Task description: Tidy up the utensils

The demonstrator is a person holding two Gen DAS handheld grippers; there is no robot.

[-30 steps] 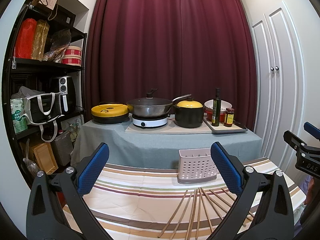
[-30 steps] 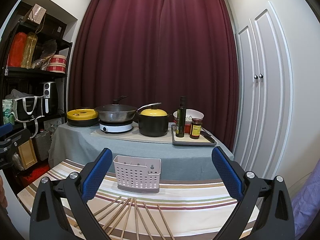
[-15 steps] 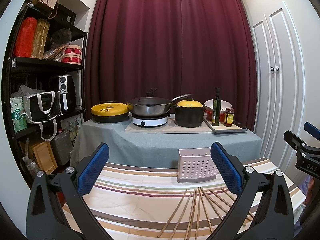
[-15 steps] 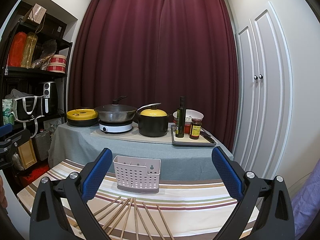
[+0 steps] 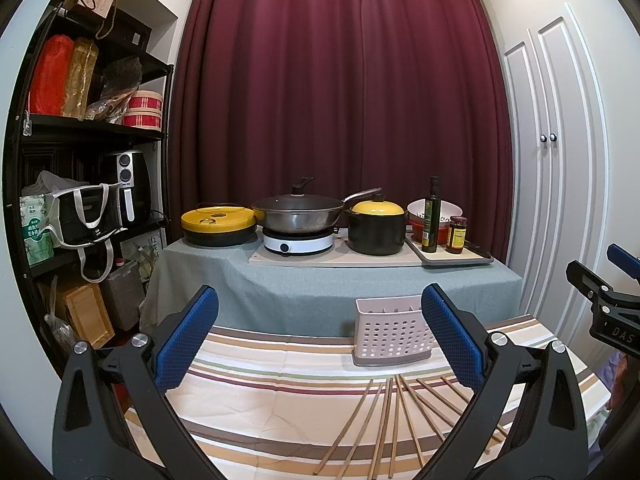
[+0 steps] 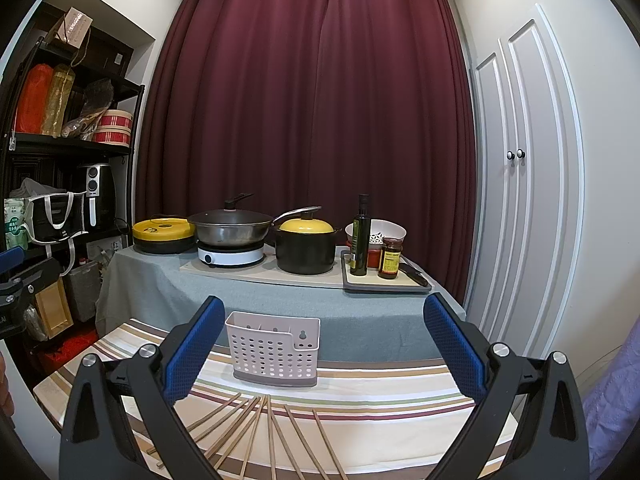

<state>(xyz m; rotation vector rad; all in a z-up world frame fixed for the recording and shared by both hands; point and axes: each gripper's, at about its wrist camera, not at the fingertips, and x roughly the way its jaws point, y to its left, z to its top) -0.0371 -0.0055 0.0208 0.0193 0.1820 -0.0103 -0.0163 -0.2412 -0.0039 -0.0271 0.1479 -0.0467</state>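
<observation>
Hovering grippers over chopsticks

From my left wrist view, the perforated plastic utensil caddy stands on the striped tablecloth, with the wooden chopsticks fanned out just in front of it. Behind sits the grey-clothed counter, carrying a lidded wok left of a yellow-lidded black pot.
</observation>
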